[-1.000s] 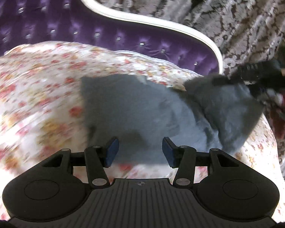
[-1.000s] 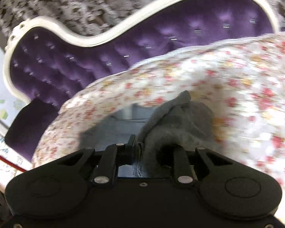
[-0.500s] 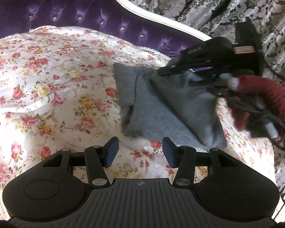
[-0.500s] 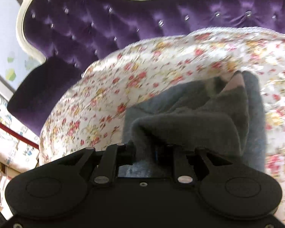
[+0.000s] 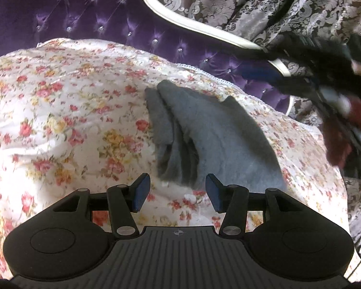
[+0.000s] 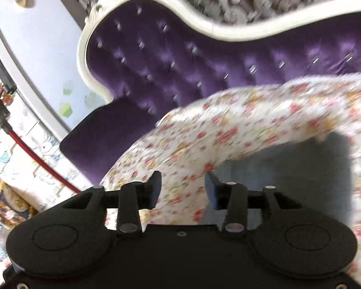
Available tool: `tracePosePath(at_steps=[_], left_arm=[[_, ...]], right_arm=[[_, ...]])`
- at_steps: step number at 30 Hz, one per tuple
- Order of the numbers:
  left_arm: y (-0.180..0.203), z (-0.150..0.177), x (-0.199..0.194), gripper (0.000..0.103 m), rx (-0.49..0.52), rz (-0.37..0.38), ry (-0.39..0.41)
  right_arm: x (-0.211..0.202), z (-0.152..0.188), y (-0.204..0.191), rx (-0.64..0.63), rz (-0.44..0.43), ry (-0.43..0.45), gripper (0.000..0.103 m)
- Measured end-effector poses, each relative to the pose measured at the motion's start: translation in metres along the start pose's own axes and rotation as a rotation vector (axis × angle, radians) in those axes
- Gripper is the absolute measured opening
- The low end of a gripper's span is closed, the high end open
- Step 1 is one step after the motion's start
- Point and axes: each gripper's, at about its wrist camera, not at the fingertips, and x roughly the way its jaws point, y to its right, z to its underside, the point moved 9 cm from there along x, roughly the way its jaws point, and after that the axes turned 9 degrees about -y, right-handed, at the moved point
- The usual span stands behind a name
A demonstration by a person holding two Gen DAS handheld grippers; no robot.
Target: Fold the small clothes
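Observation:
A small grey garment (image 5: 211, 134) lies folded in layers on the flowered bedspread (image 5: 60, 110). My left gripper (image 5: 178, 192) is open and empty, hovering just in front of the garment's near edge. My right gripper (image 6: 183, 187) is open and empty above the bedspread (image 6: 240, 120); the grey garment (image 6: 288, 163) lies blurred just right of it. In the left wrist view the right gripper (image 5: 308, 72) shows blurred at the upper right, off the cloth.
A purple tufted headboard (image 5: 89, 21) with a white frame rises behind the bed, also in the right wrist view (image 6: 180, 55). Patterned curtains (image 5: 264, 4) hang behind. A white wall with stickers (image 6: 36, 67) and a red cable (image 6: 36, 156) are at left.
My right gripper opened, let go of the grey garment and pulled back to the right. The garment now lies folded over itself on the bedspread. My left gripper stayed open.

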Motion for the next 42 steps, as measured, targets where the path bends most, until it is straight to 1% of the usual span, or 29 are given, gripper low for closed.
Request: tracePosePath(at_steps=[3, 4, 6, 8, 10, 11, 13, 16, 19, 21, 23, 24, 25, 28, 30, 32, 35, 37, 38, 40, 42], left_arm=[[0.002, -0.008, 0.0, 0.049, 0.007, 0.0, 0.004], [0.003, -0.011, 0.0, 0.049, 0.005, 0.003, 0.004], [0.002, -0.016, 0.001, 0.049, -0.006, 0.009, 0.005], [0.0, -0.021, 0.001, 0.049, -0.018, 0.011, 0.004], [-0.002, -0.026, 0.002, 0.049, -0.027, 0.006, -0.003], [-0.004, -0.028, 0.003, 0.049, -0.031, -0.003, -0.008], [-0.007, -0.031, 0.003, 0.049, -0.036, -0.013, -0.01], [-0.013, -0.034, 0.003, 0.049, -0.05, -0.022, -0.017], [-0.017, -0.036, 0.003, 0.049, -0.064, -0.017, -0.025], [-0.018, -0.038, 0.003, 0.049, -0.068, -0.011, -0.029], [-0.016, -0.041, 0.004, 0.049, -0.069, 0.003, -0.036], [-0.014, -0.042, 0.005, 0.049, -0.07, 0.012, -0.04], [-0.012, -0.044, 0.007, 0.05, -0.069, 0.023, -0.043], [-0.002, -0.05, 0.013, 0.051, -0.063, 0.074, -0.064], [0.004, -0.054, 0.021, 0.052, -0.078, 0.127, -0.089], [0.011, -0.058, 0.031, 0.054, -0.106, 0.201, -0.108], [0.018, -0.066, 0.047, 0.055, -0.182, 0.31, -0.129], [0.019, -0.071, 0.054, 0.056, -0.227, 0.336, -0.124], [0.019, -0.073, 0.056, 0.057, -0.237, 0.34, -0.117], [0.017, -0.073, 0.058, 0.068, -0.244, 0.32, -0.108], [0.016, -0.069, 0.059, 0.07, -0.235, 0.297, -0.114]], right_arm=[[-0.012, 0.022, 0.01, -0.108, 0.129, -0.014, 0.059], [-0.012, 0.034, 0.011, -0.155, 0.165, -0.03, 0.061], [-0.01, 0.056, 0.006, -0.248, 0.216, -0.052, 0.062], [-0.006, 0.077, -0.003, -0.341, 0.244, -0.063, 0.066], [0.003, 0.097, -0.017, -0.437, 0.268, -0.064, 0.072], [0.006, 0.105, -0.021, -0.479, 0.277, -0.06, 0.073], [0.014, 0.12, -0.036, -0.593, 0.304, -0.047, 0.073], [0.028, 0.14, -0.053, -0.738, 0.328, -0.054, 0.073], [0.042, 0.154, -0.059, -0.851, 0.375, -0.068, 0.072], [0.053, 0.161, -0.058, -0.929, 0.43, -0.076, 0.071], [0.062, 0.162, -0.055, -1.002, 0.498, -0.075, 0.06], [0.063, 0.161, -0.054, -1.018, 0.52, -0.061, 0.038], [0.061, 0.156, -0.054, -0.997, 0.517, -0.05, 0.021], [0.041, 0.132, -0.047, -0.789, 0.44, 0.03, 0.02], [0.024, 0.115, -0.04, -0.643, 0.384, 0.087, 0.02], [0.012, 0.104, -0.033, -0.551, 0.34, 0.123, 0.02], [0.008, 0.099, -0.026, -0.499, 0.323, 0.127, 0.02], [0.009, 0.099, -0.021, -0.478, 0.314, 0.118, 0.02], [0.01, 0.099, -0.019, -0.47, 0.311, 0.118, 0.02], [0.01, 0.101, -0.017, -0.463, 0.308, 0.116, 0.02], [0.009, 0.103, -0.017, -0.463, 0.298, 0.115, 0.02]])
